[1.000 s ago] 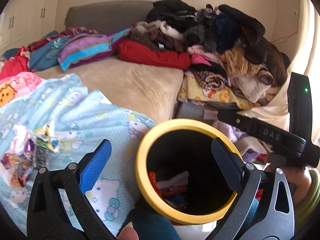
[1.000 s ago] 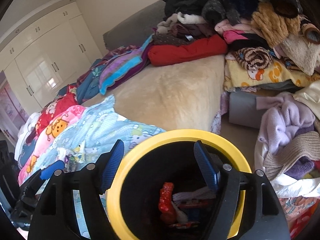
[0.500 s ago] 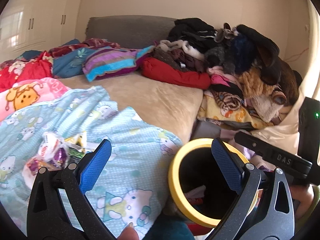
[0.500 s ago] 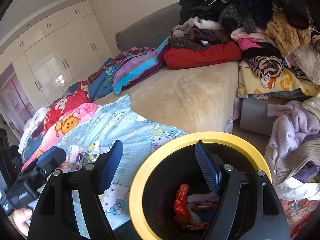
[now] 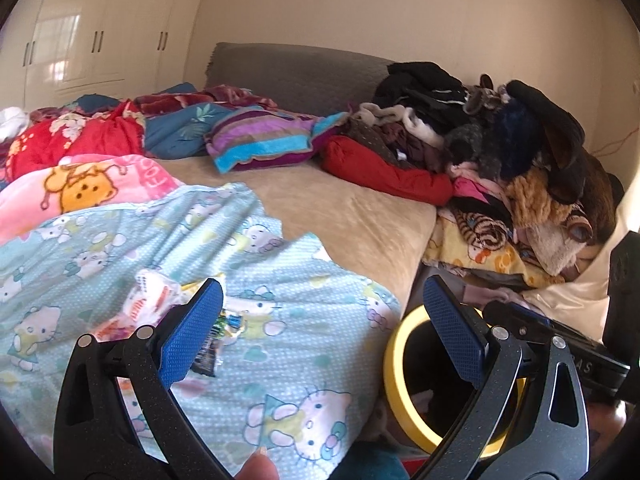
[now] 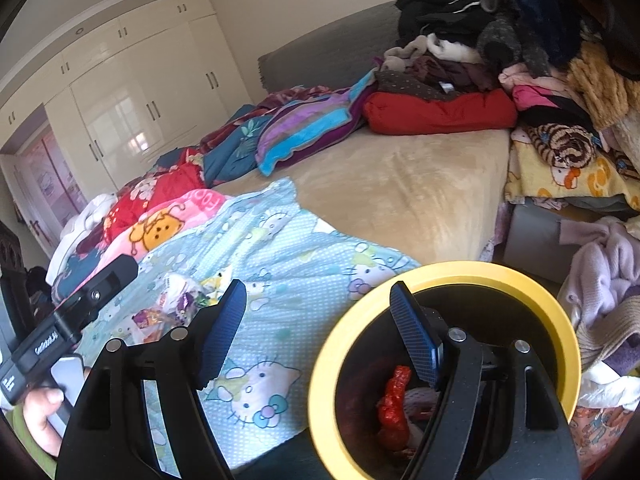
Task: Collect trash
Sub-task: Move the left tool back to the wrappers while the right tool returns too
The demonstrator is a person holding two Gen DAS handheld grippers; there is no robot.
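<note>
A yellow-rimmed black bin (image 6: pixel 460 276) stands beside the bed at lower right, holding a red wrapper (image 6: pixel 394 408) and other scraps. It also shows in the left wrist view (image 5: pixel 394 364). A heap of snack wrappers (image 5: pixel 160 300) lies on the light blue cartoon-cat blanket (image 5: pixel 300 300), just beyond my left gripper's left finger; it also shows in the right wrist view (image 6: pixel 176 300). My left gripper (image 5: pixel 320 332) is open and empty above the blanket. My right gripper (image 6: pixel 320 336) is open and empty, its right finger over the bin's mouth.
A beige mattress (image 5: pixel 340 208) stretches behind the blanket. A tall pile of clothes (image 5: pixel 500 140) fills the right side. Pink, red and blue blankets (image 5: pixel 80 148) lie at left. White wardrobes (image 5: pixel 80 40) stand beyond. The left gripper's handle (image 6: pixel 60 332) shows at lower left.
My left gripper has swung left from over the bin toward the wrappers on the blanket. My right gripper has shifted left, so the bin now sits further right in its view.
</note>
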